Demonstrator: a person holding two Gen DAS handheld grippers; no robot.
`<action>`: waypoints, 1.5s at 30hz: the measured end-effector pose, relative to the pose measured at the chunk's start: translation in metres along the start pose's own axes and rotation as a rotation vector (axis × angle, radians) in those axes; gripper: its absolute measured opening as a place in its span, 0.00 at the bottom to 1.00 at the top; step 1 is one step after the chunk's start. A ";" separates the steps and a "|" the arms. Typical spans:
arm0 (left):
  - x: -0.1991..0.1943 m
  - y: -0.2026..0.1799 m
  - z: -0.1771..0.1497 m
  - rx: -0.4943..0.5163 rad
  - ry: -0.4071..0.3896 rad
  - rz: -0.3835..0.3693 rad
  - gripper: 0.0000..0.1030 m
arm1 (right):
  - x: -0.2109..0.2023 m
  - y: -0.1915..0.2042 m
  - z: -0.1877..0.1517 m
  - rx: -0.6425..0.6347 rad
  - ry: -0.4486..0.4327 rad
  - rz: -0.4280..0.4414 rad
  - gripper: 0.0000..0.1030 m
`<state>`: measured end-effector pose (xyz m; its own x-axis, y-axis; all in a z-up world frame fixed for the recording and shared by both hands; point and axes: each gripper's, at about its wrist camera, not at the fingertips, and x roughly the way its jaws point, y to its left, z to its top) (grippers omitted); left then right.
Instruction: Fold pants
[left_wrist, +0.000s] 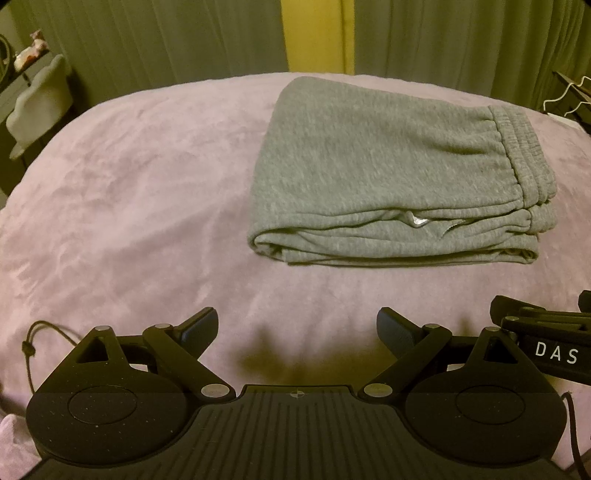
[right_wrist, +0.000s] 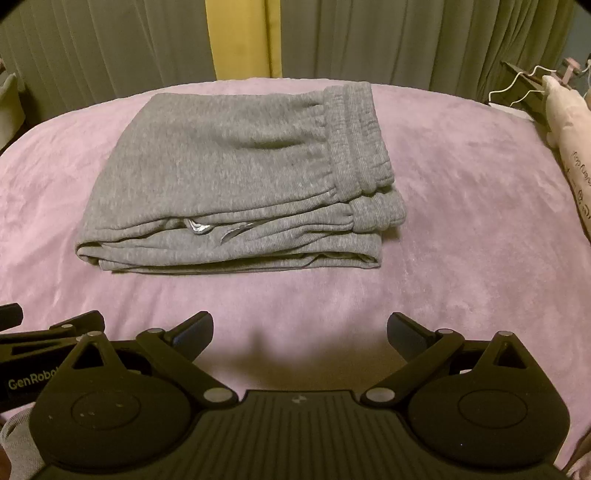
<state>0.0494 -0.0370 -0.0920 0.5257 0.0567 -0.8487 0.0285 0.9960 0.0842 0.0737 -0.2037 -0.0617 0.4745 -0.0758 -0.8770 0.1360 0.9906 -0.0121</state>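
Grey pants (left_wrist: 391, 166) lie folded on pink blanket (left_wrist: 129, 206), upper right of frame; left gripper (left_wrist: 297, 328) & right gripper (right_wrist: 300, 332) both released, w/ nothing held, low center.

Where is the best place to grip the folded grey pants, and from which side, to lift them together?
Probably the rounded fold edge of the folded grey fleece pants, coming from the left. There all layers join, while the near edge shows loose separate layers. The ribbed waistband lies opposite.

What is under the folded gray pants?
The gray pants lie on a pink fuzzy blanket that spreads out all around them. The blanket directly beneath is covered, and so is anything tucked inside the folds.
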 end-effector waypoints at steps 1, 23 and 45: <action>0.000 0.000 0.000 -0.001 0.001 0.000 0.94 | 0.000 0.000 0.000 0.000 0.000 0.000 0.97; 0.003 0.000 0.000 0.001 0.014 -0.009 0.94 | 0.004 0.000 0.002 -0.006 0.012 -0.010 0.97; 0.002 -0.002 0.003 -0.002 0.015 -0.017 0.94 | 0.004 -0.001 0.004 -0.010 0.017 -0.020 0.97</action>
<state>0.0526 -0.0394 -0.0923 0.5122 0.0410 -0.8579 0.0354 0.9970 0.0688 0.0789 -0.2057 -0.0633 0.4572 -0.0942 -0.8844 0.1369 0.9900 -0.0347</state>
